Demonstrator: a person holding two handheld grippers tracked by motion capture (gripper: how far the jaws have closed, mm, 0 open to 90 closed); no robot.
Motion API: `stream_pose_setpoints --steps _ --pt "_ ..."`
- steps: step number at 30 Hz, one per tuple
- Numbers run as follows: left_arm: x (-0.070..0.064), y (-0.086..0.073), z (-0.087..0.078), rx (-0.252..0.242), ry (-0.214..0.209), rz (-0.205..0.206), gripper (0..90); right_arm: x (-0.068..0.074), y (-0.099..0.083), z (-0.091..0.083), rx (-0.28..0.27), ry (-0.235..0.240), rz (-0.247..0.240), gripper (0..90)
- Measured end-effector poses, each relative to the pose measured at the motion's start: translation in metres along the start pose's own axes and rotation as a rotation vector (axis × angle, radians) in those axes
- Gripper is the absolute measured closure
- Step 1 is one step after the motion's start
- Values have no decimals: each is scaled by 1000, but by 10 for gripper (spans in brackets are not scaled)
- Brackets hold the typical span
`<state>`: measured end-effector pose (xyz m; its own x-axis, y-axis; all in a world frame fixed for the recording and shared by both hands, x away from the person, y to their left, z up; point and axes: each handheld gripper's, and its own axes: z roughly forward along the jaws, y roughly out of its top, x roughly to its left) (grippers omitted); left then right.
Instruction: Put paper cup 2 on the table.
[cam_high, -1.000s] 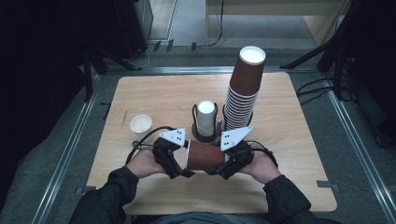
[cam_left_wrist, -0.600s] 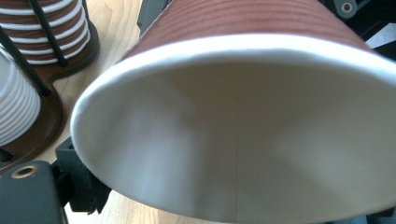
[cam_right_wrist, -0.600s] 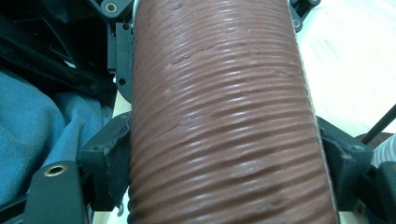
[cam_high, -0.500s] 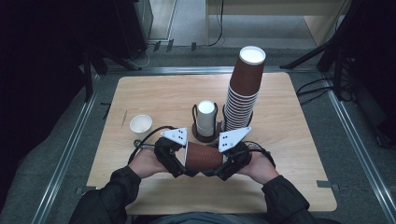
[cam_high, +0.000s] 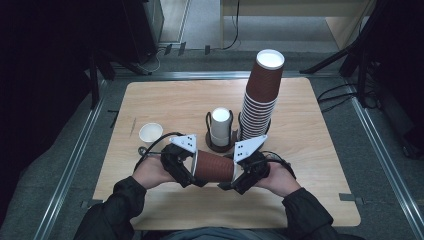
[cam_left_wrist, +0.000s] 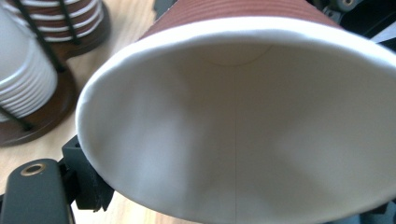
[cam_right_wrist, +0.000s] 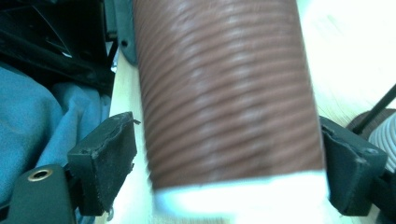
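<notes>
Light falls from above onto the table (cam_high: 310, 150), bright at its middle, while the surroundings at 9 and 3 o'clock sink into near black. Glare whitens the top of the cup stack (cam_high: 270, 59) at 1 o'clock. In the left gripper view the cup (cam_left_wrist: 233, 121) is soft, too close. The right gripper view shows motion blur and a washed-out table at 2 o'clock

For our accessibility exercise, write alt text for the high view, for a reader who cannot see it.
A person holds a brown paper cup on its side between the left tongs and right tongs, above a wooden table. Behind it stand a tall stack of brown cups, a rack of white cups and a small white cup.
</notes>
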<state>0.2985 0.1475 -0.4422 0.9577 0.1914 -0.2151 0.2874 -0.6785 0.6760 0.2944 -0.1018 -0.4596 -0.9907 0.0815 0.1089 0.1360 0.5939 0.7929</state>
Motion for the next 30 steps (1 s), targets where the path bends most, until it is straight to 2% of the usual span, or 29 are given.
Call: stream_pose_setpoints --steps 7,16,23,27,30 --pt "3 -3 -8 18 28 -7 107 -2 -3 1 43 -21 8 146" --pt "6 -5 0 139 92 -17 106 -5 -7 6 103 -60 22 145" --pt "12 -6 9 201 101 -69 106 -9 -12 9 155 -105 41 147" --pt "12 -5 16 245 113 -65 106 -10 -13 11 165 -104 49 147" --pt "12 -4 22 263 94 -74 105 -10 -13 14 174 -107 31 147"
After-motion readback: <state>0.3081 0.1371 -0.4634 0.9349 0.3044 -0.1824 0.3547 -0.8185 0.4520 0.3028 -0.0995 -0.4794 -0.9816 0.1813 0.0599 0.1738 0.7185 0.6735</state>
